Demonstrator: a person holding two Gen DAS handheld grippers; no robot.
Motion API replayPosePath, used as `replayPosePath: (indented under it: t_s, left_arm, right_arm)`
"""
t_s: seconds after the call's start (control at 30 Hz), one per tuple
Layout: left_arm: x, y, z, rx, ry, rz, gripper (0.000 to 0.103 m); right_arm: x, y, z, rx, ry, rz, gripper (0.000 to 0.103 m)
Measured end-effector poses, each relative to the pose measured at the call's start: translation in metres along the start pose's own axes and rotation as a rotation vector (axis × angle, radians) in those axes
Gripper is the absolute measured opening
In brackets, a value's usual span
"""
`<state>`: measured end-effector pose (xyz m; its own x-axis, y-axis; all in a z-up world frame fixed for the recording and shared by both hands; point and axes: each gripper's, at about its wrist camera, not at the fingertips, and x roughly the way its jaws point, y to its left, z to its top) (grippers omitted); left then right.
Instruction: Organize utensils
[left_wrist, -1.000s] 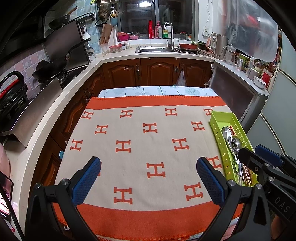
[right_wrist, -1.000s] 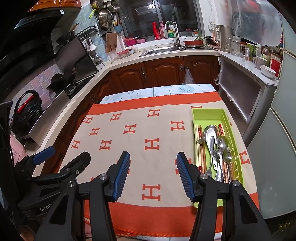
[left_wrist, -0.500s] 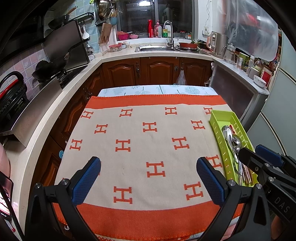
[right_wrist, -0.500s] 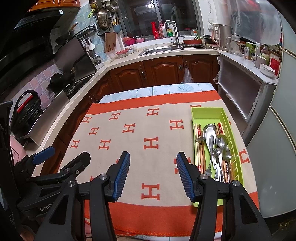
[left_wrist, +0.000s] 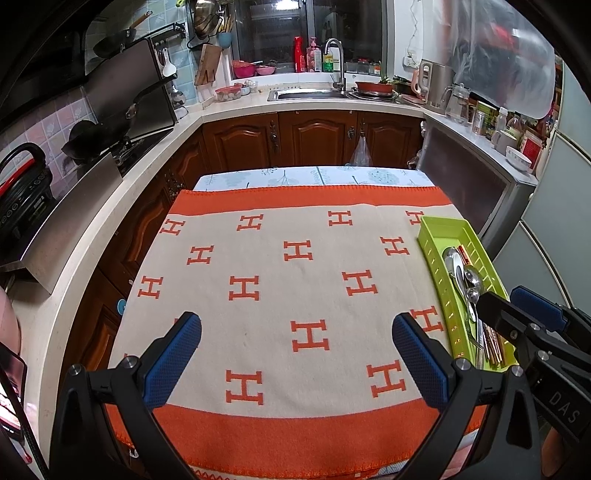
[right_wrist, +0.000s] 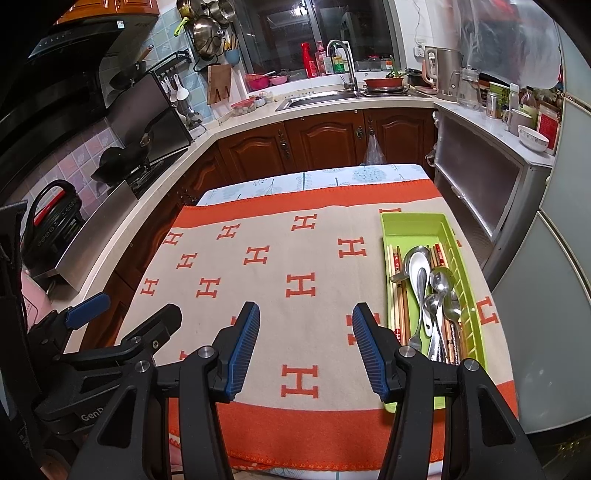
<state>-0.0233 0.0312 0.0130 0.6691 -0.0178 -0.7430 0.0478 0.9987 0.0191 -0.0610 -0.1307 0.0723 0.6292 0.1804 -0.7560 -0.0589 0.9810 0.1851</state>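
both grippers wide apart and empty over the cloth

we see our left gripper (left_wrist: 296, 347) and right gripper (right_wrist: 304, 341) with jaws spread, nothing between the blue pads, above the orange-and-cream cloth (right_wrist: 295, 258). the spoons (right_wrist: 424, 284) and chopsticks (right_wrist: 400, 306) lie together in the green tray (right_wrist: 413, 221) at the cloth's right edge, just beside our right gripper.
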Motion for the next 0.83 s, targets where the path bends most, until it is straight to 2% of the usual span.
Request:
replayPosePath:
  t_s: [0.83]
  left_arm:
    - [0.0036,0.0026,0.0015,0.010,0.013,-0.007,0.102]
  right_arm:
    - [0.0006,0.0003,0.0003,0.005,0.005,-0.001,0.053]
